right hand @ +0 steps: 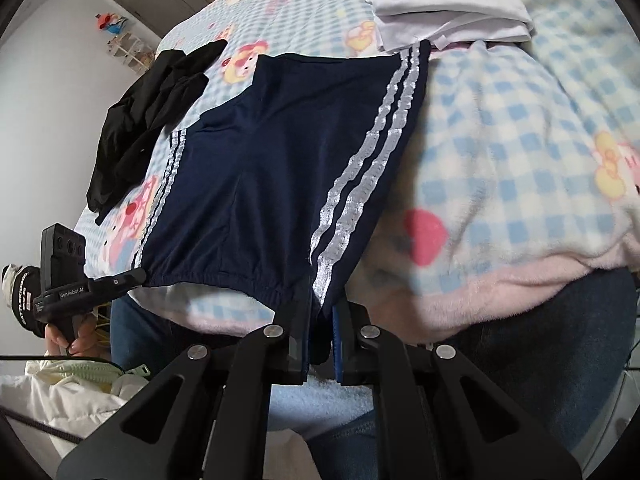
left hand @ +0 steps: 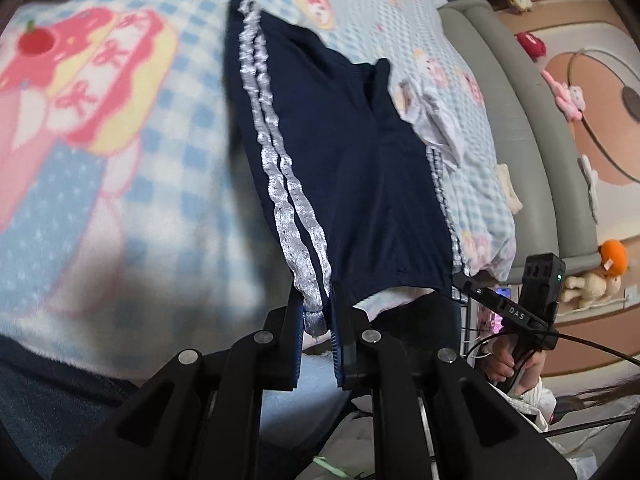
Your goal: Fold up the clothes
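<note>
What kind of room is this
Most likely a bedroom, perhaps a child's: navy shorts lie on a bed under a checked cartoon blanket, and stuffed toys sit beside a padded headboard.

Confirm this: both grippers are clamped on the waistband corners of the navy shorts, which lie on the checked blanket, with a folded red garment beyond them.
One detail is wrong: the folded garment beyond the shorts is white, not red, as the right wrist view shows. The rest holds: the left gripper and right gripper each clamp a waistband corner, and the shorts lie on the checked blanket.

White clothes just beyond shorts
</note>
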`<action>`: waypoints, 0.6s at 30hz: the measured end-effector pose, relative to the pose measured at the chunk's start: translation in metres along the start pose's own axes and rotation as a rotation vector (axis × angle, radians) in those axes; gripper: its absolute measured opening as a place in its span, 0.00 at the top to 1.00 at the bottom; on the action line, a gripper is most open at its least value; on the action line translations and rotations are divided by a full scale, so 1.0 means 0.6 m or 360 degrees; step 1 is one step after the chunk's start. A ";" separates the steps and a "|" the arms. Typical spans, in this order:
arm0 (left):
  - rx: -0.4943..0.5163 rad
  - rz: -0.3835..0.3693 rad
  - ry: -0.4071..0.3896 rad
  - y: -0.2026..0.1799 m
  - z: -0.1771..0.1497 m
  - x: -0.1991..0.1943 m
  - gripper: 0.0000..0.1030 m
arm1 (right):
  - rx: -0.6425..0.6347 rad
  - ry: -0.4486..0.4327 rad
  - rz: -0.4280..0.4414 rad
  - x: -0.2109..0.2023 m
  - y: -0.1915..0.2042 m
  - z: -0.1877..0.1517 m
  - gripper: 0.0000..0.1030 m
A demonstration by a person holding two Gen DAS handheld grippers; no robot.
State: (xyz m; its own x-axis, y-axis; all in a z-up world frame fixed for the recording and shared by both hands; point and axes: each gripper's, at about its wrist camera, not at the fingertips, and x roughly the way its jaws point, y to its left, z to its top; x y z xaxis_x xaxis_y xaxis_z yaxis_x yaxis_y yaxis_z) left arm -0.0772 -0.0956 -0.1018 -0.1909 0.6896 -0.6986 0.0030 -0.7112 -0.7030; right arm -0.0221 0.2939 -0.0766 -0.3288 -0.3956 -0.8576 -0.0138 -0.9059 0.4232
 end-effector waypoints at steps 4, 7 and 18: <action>-0.0067 0.0001 0.0026 0.020 0.006 -0.006 0.62 | 0.0016 0.0050 -0.0011 -0.003 -0.018 0.004 0.83; -0.0047 -0.0034 0.0016 0.029 0.004 -0.033 0.56 | -0.0047 0.0019 -0.0040 -0.040 -0.030 0.011 0.76; 0.0065 0.0138 -0.0249 0.011 0.170 -0.056 0.56 | -0.0427 -0.0137 0.0010 -0.005 0.115 0.193 0.76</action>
State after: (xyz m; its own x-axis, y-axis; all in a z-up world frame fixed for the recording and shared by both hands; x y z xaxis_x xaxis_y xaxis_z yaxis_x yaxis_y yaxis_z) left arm -0.1706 -0.1372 -0.0690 -0.3422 0.5982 -0.7246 -0.0134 -0.7742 -0.6328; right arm -0.1313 0.2499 -0.0110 -0.4074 -0.3972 -0.8223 0.2351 -0.9157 0.3259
